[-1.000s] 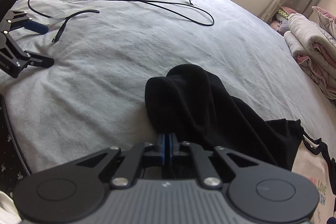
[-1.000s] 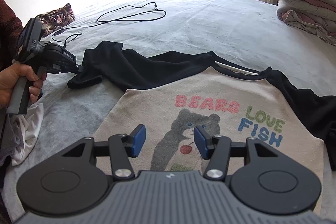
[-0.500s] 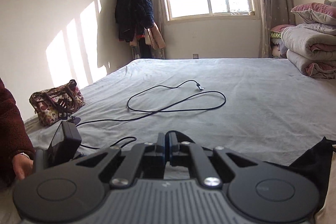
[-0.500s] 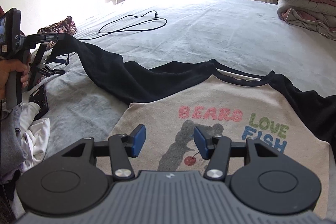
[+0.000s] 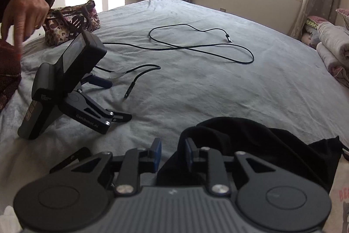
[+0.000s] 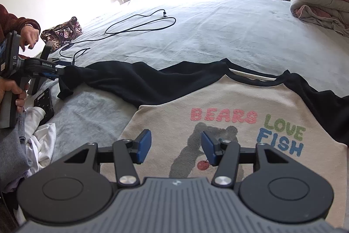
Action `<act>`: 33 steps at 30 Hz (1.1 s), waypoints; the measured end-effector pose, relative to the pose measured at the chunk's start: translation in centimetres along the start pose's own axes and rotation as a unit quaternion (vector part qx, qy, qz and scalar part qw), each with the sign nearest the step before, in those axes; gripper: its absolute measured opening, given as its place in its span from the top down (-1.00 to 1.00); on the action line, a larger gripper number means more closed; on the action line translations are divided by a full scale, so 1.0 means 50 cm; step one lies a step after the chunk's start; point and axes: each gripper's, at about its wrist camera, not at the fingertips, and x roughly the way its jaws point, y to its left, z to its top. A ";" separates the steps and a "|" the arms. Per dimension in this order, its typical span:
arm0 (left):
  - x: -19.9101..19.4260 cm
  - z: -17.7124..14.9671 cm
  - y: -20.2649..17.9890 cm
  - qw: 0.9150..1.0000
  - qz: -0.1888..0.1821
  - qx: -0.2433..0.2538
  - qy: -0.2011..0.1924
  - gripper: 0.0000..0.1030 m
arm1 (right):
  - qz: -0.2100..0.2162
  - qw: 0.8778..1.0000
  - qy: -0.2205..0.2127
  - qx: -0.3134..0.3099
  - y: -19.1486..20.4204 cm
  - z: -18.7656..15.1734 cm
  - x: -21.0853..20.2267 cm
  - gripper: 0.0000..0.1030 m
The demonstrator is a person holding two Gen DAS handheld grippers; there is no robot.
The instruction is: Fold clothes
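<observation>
Sweatshirt [image 6: 229,106] reads "BEARS LOVE FISH"; spare gripper [image 5: 91,117] is marked "GenRobot.AI".

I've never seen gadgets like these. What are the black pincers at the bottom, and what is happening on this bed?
No robot here: a person holds a two-finger gripper in each hand, each with a camera looking along its fingers. One picture is from the left gripper, whose jaws are opening with the shirt's black sleeve between them. The other is from the right gripper, open above the shirt spread on the bed. A cable, a handbag and a third gripper lie there.
</observation>
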 end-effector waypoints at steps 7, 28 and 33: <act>0.004 -0.007 0.016 0.999 -0.014 -0.043 0.011 0.41 | -0.003 1.000 0.008 -0.005 0.006 -0.002 0.005 -0.07; 0.022 -0.003 0.036 0.994 -0.059 -0.083 0.033 0.23 | -0.001 0.999 0.029 -0.035 0.044 -0.005 0.042 -0.07; 0.023 -0.006 0.032 0.995 -0.062 -0.074 0.036 0.23 | -0.001 0.999 0.029 -0.034 0.046 -0.006 0.042 -0.07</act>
